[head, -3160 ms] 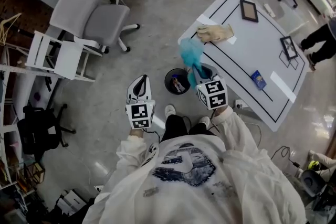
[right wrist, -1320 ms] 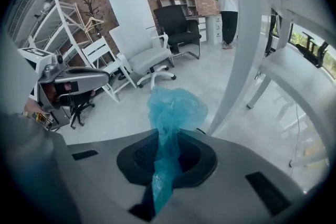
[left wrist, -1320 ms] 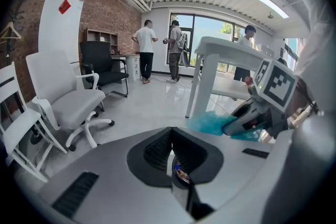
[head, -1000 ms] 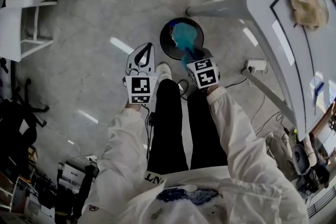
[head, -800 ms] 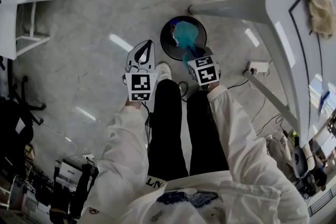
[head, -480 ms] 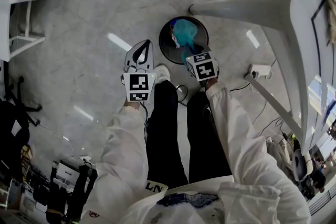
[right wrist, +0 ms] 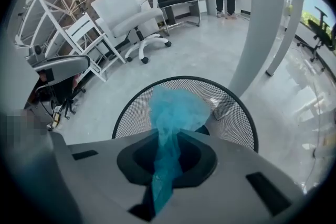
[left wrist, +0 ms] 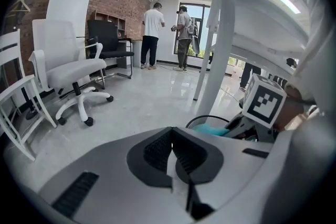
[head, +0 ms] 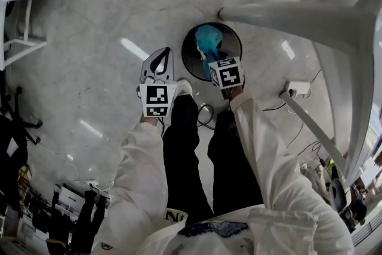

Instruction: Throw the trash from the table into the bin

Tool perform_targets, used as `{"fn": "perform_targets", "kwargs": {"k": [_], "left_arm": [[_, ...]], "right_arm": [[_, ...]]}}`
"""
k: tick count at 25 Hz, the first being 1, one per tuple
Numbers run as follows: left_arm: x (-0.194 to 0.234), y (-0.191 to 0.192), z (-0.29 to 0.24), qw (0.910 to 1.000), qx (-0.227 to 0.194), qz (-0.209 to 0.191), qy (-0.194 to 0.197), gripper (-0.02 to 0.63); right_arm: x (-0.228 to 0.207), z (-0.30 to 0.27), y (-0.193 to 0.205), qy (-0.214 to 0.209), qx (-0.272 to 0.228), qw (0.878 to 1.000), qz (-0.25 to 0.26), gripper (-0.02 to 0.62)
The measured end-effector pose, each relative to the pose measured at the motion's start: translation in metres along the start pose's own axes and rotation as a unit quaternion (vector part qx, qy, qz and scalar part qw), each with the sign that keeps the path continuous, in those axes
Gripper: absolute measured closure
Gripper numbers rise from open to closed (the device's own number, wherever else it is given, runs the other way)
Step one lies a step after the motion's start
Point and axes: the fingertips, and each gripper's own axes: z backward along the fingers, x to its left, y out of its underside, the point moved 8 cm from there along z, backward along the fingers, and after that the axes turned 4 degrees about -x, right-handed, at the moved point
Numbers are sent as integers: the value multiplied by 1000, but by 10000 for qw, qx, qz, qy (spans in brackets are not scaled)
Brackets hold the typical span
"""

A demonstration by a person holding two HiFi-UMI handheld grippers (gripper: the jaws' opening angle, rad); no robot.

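Between the jaws of my right gripper (right wrist: 167, 153) sits the teal trash (right wrist: 177, 107), a crumpled piece of thin, gauzy material. The jaws are closed almost fully and pinch its narrow tail. The bulk billows out ahead of the fingertips.

Directly beyond and below the fingertips lies the black mesh bin (right wrist: 233, 118). The trash hangs over its mouth, inside the ring of the rim in both the right gripper view and the head view. Whether the loose end reaches below the rim I cannot tell. Past the bin, to the tool's right, stands a white table leg (right wrist: 262, 23).

My left gripper (left wrist: 173, 150) is off to the left of the right one, near but apart. Its jaws are pressed together with nothing between them, and it takes no part in this step.

Step in hand, as I judge it: delivery to the bin, with the release not yet done.

Next move calls for:
1. Keep the right gripper pointed down into the bin.
2. Open its jaws wide.
3. Check that the trash drops clear. The material looks light and clingy and may catch on the pads, in which case a small shake should free it.
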Motion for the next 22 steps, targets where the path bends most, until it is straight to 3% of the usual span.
{"fn": "perform_targets", "kwargs": {"k": [14, 22], "left_arm": [[23, 22, -24, 9999, -38, -88, -131, 598], [26, 23, -22, 9997, -102, -35, -216, 598]], "right_arm": [[-18, -59, 6, 10, 281, 9992, -267, 563], [-18, -77, 3, 77, 371, 9992, -150, 561]]}}
